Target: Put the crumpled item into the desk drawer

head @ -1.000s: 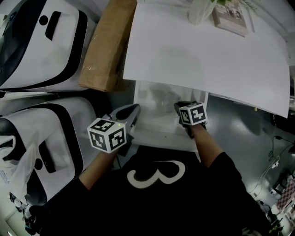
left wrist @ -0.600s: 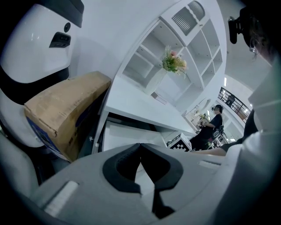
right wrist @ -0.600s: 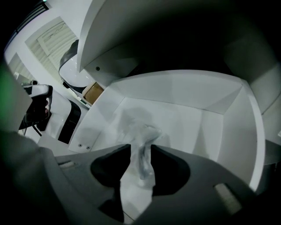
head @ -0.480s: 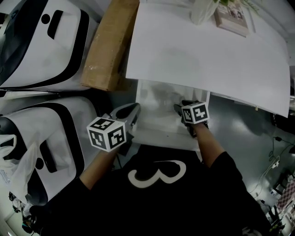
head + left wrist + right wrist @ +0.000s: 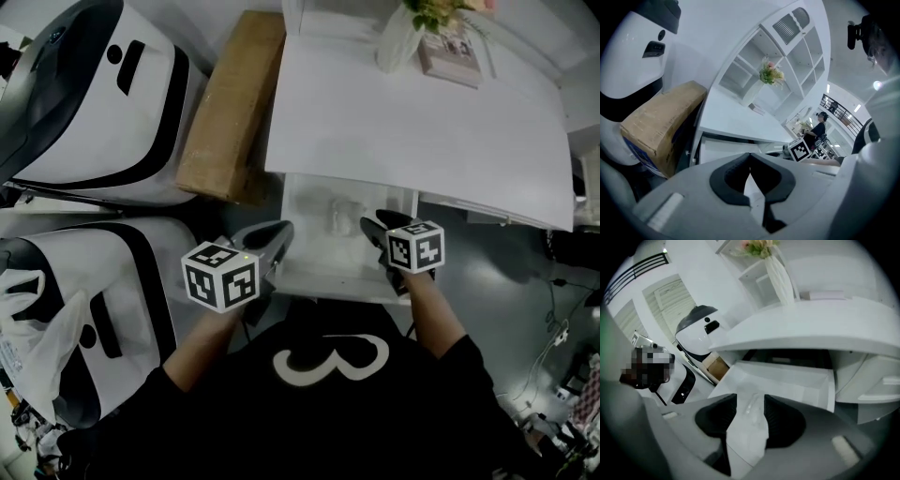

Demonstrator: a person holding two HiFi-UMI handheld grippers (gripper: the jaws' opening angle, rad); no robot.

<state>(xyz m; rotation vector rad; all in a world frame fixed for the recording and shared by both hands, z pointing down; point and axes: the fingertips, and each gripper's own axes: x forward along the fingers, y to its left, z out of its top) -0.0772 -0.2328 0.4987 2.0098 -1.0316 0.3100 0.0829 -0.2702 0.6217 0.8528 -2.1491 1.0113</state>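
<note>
A brown cardboard box [image 5: 230, 103] lies at the far left, beside the white desk top [image 5: 412, 122]. Next comes the left gripper [image 5: 283, 231], hovering over the near left corner of the open white desk drawer [image 5: 323, 277] – its black fingertips pressed together, nothing between them (only a slit of white shows lower down). In the drawer, on its floor toward the back, lies the crumpled clear plastic item [image 5: 336, 212]. Just right of it is the right gripper [image 5: 367, 225], also over the drawer – jaws parted a little and empty, the item lying on the floor beyond them.
</note>
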